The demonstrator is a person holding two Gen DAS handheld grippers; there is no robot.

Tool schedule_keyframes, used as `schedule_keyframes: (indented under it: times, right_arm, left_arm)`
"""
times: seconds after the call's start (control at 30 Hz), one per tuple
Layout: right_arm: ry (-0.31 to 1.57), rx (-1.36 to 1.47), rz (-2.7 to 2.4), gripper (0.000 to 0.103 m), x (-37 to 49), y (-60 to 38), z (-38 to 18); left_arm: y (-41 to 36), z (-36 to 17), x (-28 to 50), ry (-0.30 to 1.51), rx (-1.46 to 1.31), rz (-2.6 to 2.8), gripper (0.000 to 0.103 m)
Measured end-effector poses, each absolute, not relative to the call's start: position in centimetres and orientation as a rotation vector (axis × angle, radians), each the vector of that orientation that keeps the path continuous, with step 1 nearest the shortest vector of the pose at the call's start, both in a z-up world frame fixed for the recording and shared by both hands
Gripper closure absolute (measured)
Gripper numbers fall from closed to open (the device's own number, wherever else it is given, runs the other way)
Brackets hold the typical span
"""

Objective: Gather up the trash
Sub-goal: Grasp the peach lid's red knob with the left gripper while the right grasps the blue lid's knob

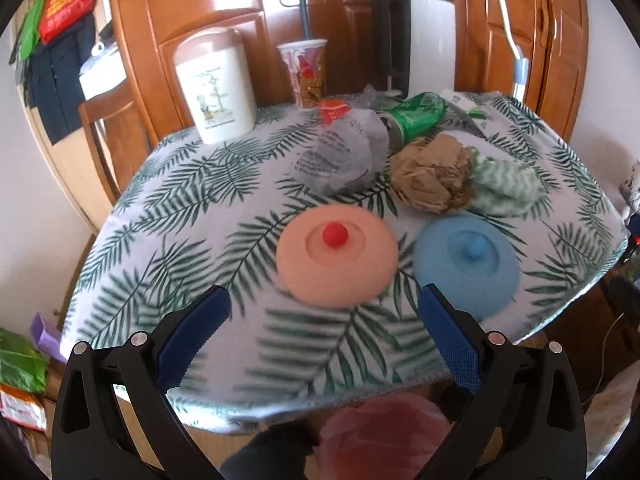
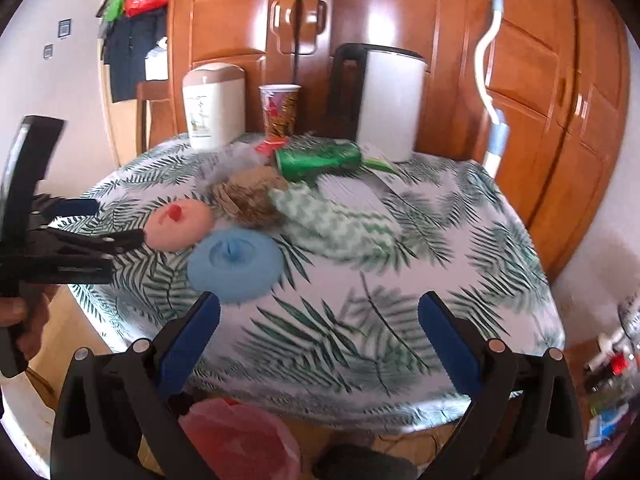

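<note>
Trash heaped at the far side, both grippers wide and empty

Trash lay bunched toward the back of the tabletop [image 1: 192,216], which wore a cloth printed with green fern leaves. The heap comprised a grey crumpled wrapper [image 1: 340,152], a brown paper ball [image 1: 430,178] touching a green-and-white patterned wad [image 1: 506,184], and a crushed green can [image 1: 412,118] lying on its side behind them. A printed paper cup [image 1: 306,72] stood upright near the back edge, beside a cream lidded bin [image 1: 216,84] and a white appliance with a black handle [image 1: 424,40].

Nearer the front edge sat two round silicone lids, side by side: a peach lid [image 1: 336,254] with a red knob and a blue lid [image 1: 466,266] with a blue knob.

The left gripper [image 1: 324,300] hovered above the front of the tabletop, its blue-padded jaws spread wide with nothing between them. The right gripper [image 2: 318,312] was likewise spread wide and empty, over bare cloth to the right of the blue lid. A pink plastic bag [image 2: 240,440] showed blurred below the tabletop's front edge.
</note>
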State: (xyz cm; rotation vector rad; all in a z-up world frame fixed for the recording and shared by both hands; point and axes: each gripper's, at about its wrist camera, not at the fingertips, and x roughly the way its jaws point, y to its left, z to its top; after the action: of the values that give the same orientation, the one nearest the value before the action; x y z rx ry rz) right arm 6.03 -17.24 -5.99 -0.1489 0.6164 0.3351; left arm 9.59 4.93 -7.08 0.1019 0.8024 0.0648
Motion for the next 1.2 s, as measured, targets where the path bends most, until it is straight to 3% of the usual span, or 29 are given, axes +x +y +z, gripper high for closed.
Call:
schedule_keyframes:
  times: [0.17, 0.73, 1.03, 1.2]
  right_arm:
    - [0.592, -0.113, 0.431, 0.022, 8.1, -14.6, -6.7]
    - [0.663, -0.119, 0.548, 0.074, 12.1, -10.1, -9.8]
    - [0.658, -0.136, 0.536, 0.085, 12.2, -9.6, -11.2]
    - [0.653, -0.138, 0.505, 0.085, 12.1, -10.4, -11.0]
  left_arm:
    - [5.3, -7.6, 11.8, 0.803, 0.095, 0.051, 0.015]
    - [5.4, -8.9, 13.9, 0.810, 0.106, 0.027, 0.015]
    - [5.8, -9.1, 14.0, 0.806, 0.097, 0.026, 0.015]
    - [5.5, -9.2, 14.4, 0.803, 0.093, 0.012, 0.015]
